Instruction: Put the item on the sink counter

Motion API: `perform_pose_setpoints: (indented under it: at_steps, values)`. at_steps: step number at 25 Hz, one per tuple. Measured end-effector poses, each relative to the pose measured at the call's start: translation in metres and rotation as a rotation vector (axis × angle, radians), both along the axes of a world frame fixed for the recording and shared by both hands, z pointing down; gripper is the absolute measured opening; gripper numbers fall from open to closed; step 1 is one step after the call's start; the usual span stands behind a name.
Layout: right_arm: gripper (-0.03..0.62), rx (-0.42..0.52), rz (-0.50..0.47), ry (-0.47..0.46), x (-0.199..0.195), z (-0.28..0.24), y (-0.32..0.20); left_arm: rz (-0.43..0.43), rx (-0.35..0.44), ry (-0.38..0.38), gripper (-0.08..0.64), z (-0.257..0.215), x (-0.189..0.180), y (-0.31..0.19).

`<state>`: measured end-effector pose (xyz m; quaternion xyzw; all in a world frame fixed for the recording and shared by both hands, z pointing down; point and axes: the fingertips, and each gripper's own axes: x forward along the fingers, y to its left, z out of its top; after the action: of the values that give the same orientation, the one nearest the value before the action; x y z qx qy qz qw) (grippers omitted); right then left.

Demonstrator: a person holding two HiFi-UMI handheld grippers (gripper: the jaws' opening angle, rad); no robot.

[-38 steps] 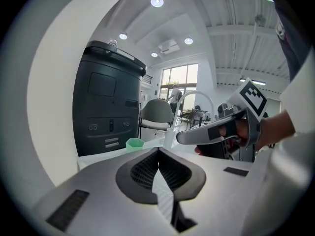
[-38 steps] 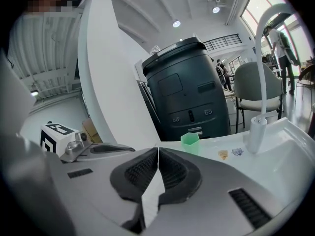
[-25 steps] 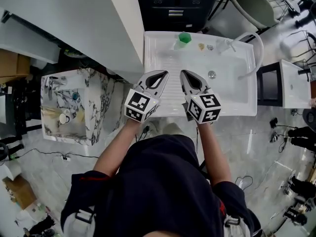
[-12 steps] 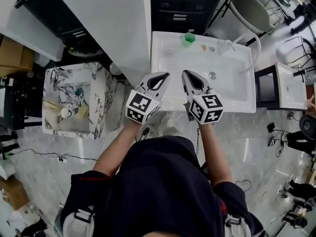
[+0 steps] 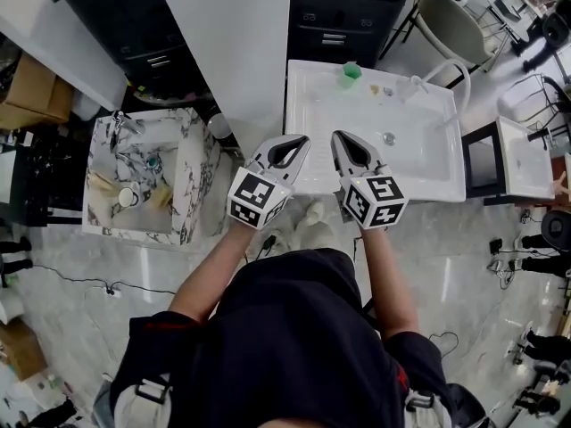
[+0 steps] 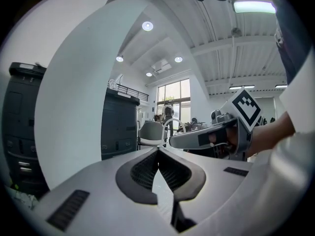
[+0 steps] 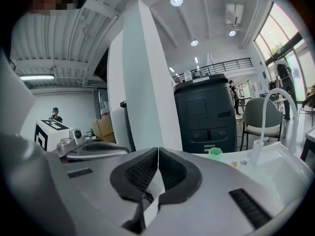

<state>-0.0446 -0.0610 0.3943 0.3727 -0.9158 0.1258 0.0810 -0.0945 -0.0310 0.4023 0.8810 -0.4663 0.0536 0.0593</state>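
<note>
Left gripper (image 5: 300,141) and right gripper (image 5: 338,137), jaws together, empty; green cup (image 5: 351,71), upper centre: probably light, stiff, pinch rim.

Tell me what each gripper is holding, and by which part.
Nothing is held: the left gripper and the right gripper are both shut, jaws together and empty.

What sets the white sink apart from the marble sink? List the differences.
The white sink is plain white; the marble sink is veined in dark grey. The white sink is wider than the marble sink. A green cup stands on the white sink's back ledge; the marble sink has a white cup down in its basin. Both are rectangular basins.
</note>
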Motion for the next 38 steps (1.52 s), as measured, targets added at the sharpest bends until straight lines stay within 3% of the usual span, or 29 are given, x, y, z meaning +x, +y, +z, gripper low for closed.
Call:
perform_pose_setpoints:
  at_steps: [13, 24, 38]
  values:
    - [0.035, 0.012, -0.013, 0.017, -0.003, -0.001, 0.004, -0.025, 0.018, 0.009, 0.014, -0.008, -0.011, 0.004]
    - [0.035, 0.034, -0.031, -0.020, 0.020, -0.017, 0.003, -0.054, 0.037, -0.012, 0.014, -0.024, 0.013, -0.002]
    - [0.034, 0.062, -0.088, -0.044, 0.056, -0.032, 0.039, -0.109, 0.039, -0.023, 0.014, -0.033, 0.050, 0.033]
